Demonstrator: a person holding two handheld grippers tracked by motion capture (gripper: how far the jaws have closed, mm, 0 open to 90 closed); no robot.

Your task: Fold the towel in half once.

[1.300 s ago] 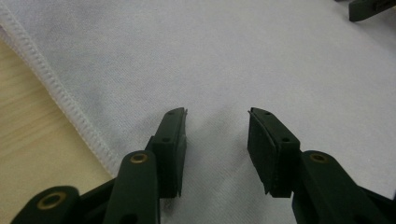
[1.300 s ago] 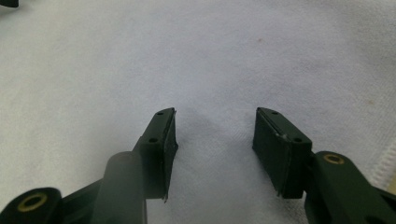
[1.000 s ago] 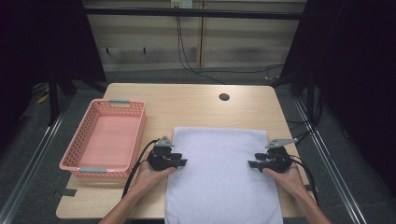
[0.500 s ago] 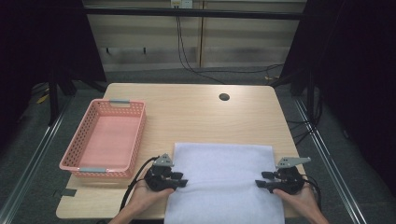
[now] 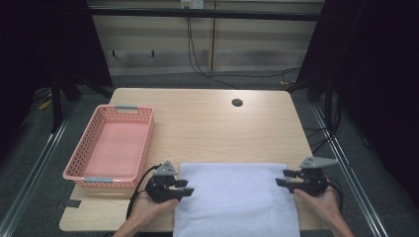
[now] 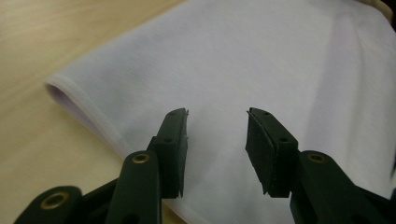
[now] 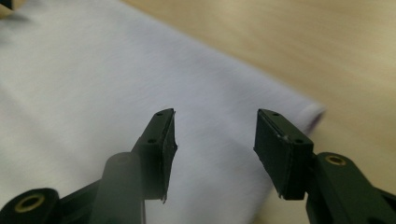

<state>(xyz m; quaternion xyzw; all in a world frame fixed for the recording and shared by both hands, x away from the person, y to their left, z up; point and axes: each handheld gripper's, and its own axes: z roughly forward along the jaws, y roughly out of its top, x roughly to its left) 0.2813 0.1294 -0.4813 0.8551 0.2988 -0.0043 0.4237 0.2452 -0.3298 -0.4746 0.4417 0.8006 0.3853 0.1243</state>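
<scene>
A white cloth (image 5: 237, 197) lies flat at the near edge of the wooden table (image 5: 207, 128) and hangs a little over its front. My left gripper (image 5: 187, 186) hovers at the cloth's left side, pointing inward. In the left gripper view the left gripper (image 6: 217, 112) is open over the cloth (image 6: 233, 56), and its jaws have just been opening with nothing between them. A rounded folded edge shows to their left. My right gripper (image 5: 280, 177) is at the cloth's right side. In the right gripper view the right gripper (image 7: 215, 112) is open above the cloth (image 7: 93, 70), near its corner.
A pink plastic basket (image 5: 74, 170) stands on the left part of the table, close to my left hand. A small dark hole (image 5: 237, 102) sits in the tabletop at the back. Bare wood stretches beyond the cloth. Dark floor and metal rails flank the table.
Both grippers have drawn back toward the near edge of the table. The cloth's far edge has come nearer with them, leaving more bare wood behind it.
</scene>
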